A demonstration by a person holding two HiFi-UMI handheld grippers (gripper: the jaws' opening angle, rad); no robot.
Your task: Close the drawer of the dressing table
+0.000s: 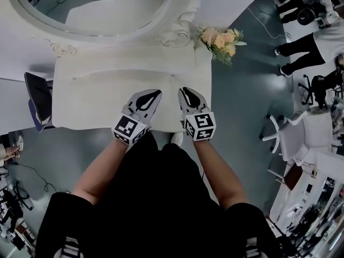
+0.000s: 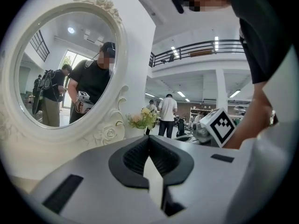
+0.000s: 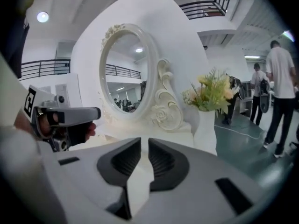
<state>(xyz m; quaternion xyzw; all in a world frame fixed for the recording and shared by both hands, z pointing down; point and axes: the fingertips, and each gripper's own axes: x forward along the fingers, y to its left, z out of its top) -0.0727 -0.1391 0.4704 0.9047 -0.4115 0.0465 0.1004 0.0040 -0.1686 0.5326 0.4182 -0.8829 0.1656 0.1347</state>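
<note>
Dressing table (image 1: 102,93) ahead; left claw (image 1: 157,94) shut, right claw (image 1: 185,91) ajar.

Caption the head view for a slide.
Left gripper and right gripper poised over a white dressing table, oval mirror beyond, flowers at its right corner.
</note>
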